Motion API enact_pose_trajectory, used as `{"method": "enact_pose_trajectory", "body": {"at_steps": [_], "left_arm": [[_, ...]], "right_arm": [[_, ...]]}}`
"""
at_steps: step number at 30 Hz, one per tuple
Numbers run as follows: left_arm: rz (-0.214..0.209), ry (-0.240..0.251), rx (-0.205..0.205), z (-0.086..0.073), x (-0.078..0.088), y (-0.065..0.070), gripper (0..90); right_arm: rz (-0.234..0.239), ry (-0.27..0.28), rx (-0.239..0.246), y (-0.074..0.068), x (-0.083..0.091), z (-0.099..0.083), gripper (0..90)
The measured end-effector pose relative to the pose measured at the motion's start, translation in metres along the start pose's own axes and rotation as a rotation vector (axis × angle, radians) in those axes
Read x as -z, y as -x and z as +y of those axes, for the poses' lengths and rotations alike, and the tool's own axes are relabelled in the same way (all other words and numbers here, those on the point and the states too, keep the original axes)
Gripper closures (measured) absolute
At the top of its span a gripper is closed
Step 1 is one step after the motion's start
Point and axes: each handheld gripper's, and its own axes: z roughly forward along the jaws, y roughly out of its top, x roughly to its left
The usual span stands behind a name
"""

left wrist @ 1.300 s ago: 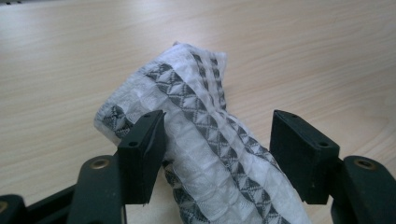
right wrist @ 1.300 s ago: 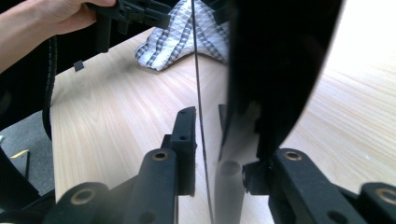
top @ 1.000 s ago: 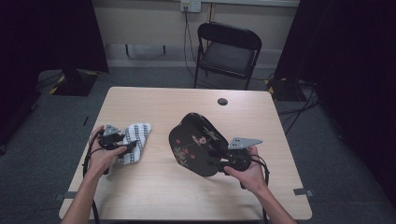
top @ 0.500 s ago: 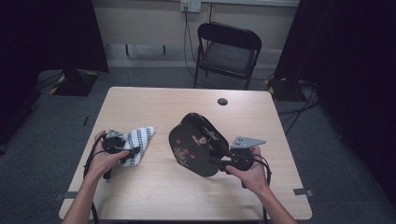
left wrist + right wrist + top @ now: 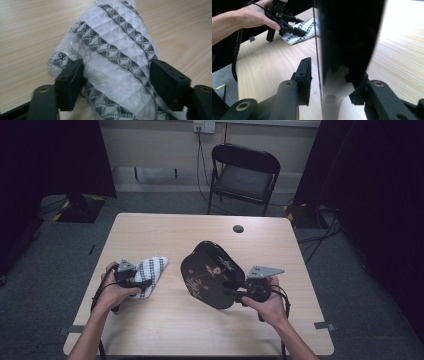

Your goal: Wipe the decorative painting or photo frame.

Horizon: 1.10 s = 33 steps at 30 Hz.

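Note:
A white cloth with grey checked stripes (image 5: 152,267) (image 5: 117,47) lies crumpled on the table's left half. My left gripper (image 5: 145,282) (image 5: 120,80) straddles its near end, jaws wide and just opened further, with the cloth between the pads. A black lacquered plate with a floral pattern (image 5: 207,270) (image 5: 349,37) stands tilted on edge at mid-table. My right gripper (image 5: 232,290) (image 5: 332,82) has the plate's rim between its jaws, which have just been closing. A sliver of table shows between one pad (image 5: 304,80) and the rim. The right gripper view also shows the left gripper (image 5: 294,30) and the cloth (image 5: 312,27).
The wooden table (image 5: 165,230) carries a small dark round thing (image 5: 238,228) near its far edge. A black folding chair (image 5: 245,170) stands behind the table. Dark curtains hang on both sides.
The left hand has shifted slightly over the cloth. The plate and the right hand stay where they were.

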Motion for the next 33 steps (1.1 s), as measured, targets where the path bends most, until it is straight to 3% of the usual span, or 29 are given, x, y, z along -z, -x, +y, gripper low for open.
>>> {"method": "enact_pose_trajectory", "body": {"at_steps": [1, 2, 4, 8, 9, 12, 15, 22, 25, 27, 29, 33], "left_arm": [[-0.002, 0.011, 0.003, 0.000, 0.000, 0.002, 39.4], [-0.007, 0.011, 0.002, 0.000, 0.000, 0.004, 39.4], [-0.026, 0.005, 0.001, 0.002, 0.000, 0.005, 48.5], [-0.028, 0.019, -0.021, 0.004, 0.000, 0.007, 56.7], [-0.030, 0.022, -0.021, 0.004, 0.001, 0.008, 65.4], [-0.036, 0.035, -0.027, 0.008, 0.004, 0.010, 71.7], [-0.039, 0.040, -0.056, 0.011, 0.006, 0.013, 74.8], [-0.058, 0.105, -0.031, 0.027, 0.018, 0.022, 75.3], [-0.104, 0.153, -0.038, 0.035, 0.028, 0.030, 75.1], [-0.154, 0.191, -0.014, 0.038, 0.034, 0.035, 75.1], [-0.159, 0.185, -0.053, 0.042, 0.039, 0.042, 75.1], [-0.164, 0.202, -0.079, 0.048, 0.046, 0.055, 75.3]], "right_arm": [[-0.004, 0.001, 0.000, 0.000, 0.000, 0.000, 59.6], [-0.004, 0.001, 0.000, 0.000, 0.000, 0.000, 59.6], [-0.006, 0.000, 0.002, 0.000, 0.000, 0.000, 58.6], [-0.004, 0.004, 0.003, 0.000, 0.000, 0.001, 58.0], [-0.004, 0.007, 0.004, 0.000, 0.000, 0.001, 57.7], [-0.005, 0.009, 0.003, 0.001, 0.001, 0.002, 57.4], [-0.003, 0.013, -0.001, 0.002, 0.001, 0.004, 56.9], [-0.003, 0.030, -0.010, 0.004, 0.003, 0.005, 56.5], [0.002, 0.029, -0.008, 0.004, 0.003, 0.005, 56.6], [0.010, 0.025, 0.001, 0.003, 0.002, 0.006, 58.4], [0.016, 0.023, 0.004, 0.003, 0.001, 0.006, 59.5], [0.032, 0.020, 0.014, 0.001, 0.000, 0.007, 66.1]]}}
